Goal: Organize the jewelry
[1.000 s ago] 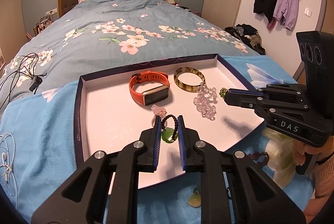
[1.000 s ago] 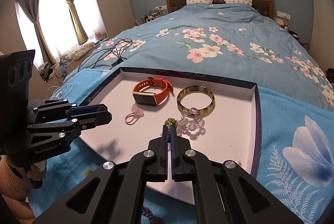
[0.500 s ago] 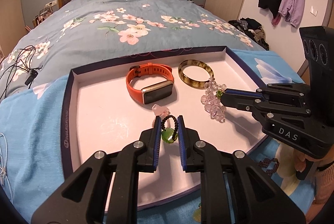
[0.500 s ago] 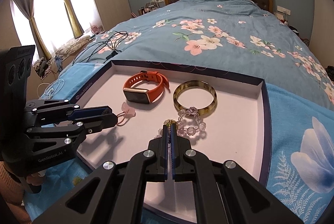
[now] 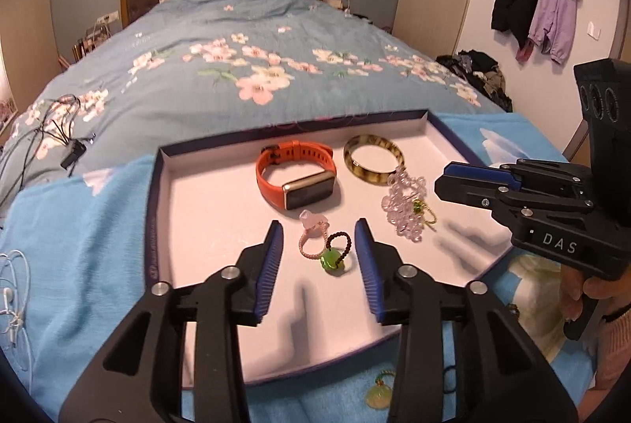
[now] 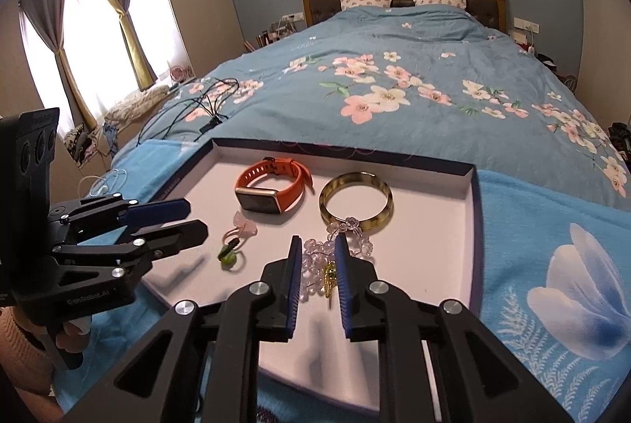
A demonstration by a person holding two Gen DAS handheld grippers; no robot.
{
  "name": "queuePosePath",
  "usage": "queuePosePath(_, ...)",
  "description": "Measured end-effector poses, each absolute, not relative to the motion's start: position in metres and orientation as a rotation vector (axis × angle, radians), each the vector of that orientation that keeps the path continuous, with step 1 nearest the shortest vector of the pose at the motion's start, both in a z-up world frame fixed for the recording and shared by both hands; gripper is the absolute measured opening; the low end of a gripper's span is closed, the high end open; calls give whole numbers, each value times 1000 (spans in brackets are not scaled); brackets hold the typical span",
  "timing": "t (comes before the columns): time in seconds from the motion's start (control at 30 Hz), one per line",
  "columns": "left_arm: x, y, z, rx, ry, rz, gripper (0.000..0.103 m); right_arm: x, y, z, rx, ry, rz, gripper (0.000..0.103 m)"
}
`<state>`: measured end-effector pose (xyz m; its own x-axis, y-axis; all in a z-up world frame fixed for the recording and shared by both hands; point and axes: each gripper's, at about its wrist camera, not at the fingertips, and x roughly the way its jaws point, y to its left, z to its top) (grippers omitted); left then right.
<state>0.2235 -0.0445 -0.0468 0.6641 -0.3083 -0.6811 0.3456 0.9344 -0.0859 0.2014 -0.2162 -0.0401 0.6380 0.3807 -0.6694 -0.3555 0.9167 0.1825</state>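
Low in the left wrist frame, the left tool is opening, pads clear of the green pendant lying between them on the tray. The right tool is opening too, crystal bracelet loose between its pads, touching the bangle. The orange watch sits upper left.

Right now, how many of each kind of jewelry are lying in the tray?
Orange smartwatch: 1
Tortoiseshell bangle: 1
Clear crystal bead bracelet: 1
Pink charm cord: 1
Green pendant on dark bead loop: 1
Total: 5
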Motion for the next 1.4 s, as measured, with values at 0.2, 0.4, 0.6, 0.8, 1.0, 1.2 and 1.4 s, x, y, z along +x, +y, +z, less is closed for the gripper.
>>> queuePosePath(0.2,189,-38,-31,65,702,-411,40,168,-222,-29,5,740,473,19)
queuePosePath(0.4,145,-44,-34,116,693,-503,41,129,-219,-39,-104,779,522,21)
queuePosePath(0.6,118,-66,-47,175,717,-604,43,111,-220,-58,-159,845,521,35)
queuePosePath(0.8,118,-88,-65,194,774,-642,43,98,-217,-69,-196,874,514,39)
queuePosePath(1.0,139,-89,-81,168,865,-598,41,96,-216,-74,-203,887,503,25)
queuePosePath(1.2,151,-83,-86,139,889,-570,39,91,-221,-72,-200,885,514,6)
queuePosePath(1.4,149,-78,-80,130,857,-565,39,84,-230,-63,-142,863,534,5)
